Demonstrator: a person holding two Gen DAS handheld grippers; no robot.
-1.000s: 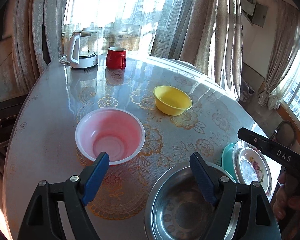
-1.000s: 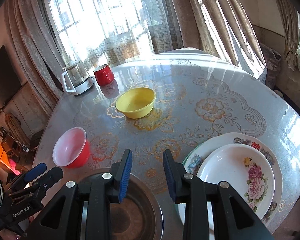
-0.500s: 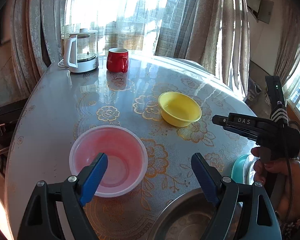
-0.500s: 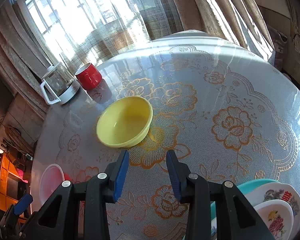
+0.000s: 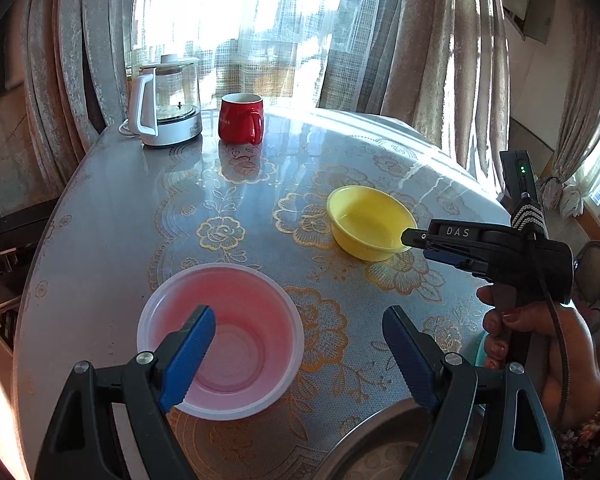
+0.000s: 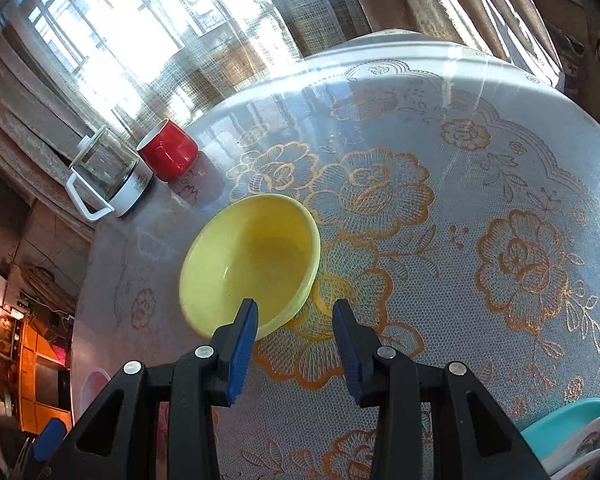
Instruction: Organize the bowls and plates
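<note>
— Where is the right gripper (image 6: 294,320)?
— At the near rim of the yellow bowl (image 6: 250,260) on the table (image 6: 480,160), fingers spread, empty.
— And the left gripper (image 5: 298,344)?
— Fingers wide apart, holding nothing, above the pink bowl (image 5: 220,340).

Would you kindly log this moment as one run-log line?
right hand-held gripper: open, at yellow bowl rim, no grip | left hand-held gripper: open, over pink bowl | plates: stacked

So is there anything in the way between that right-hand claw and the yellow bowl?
No, nothing visible. The right gripper is open right at the near rim of the yellow bowl, with only bare tablecloth around it.
</note>
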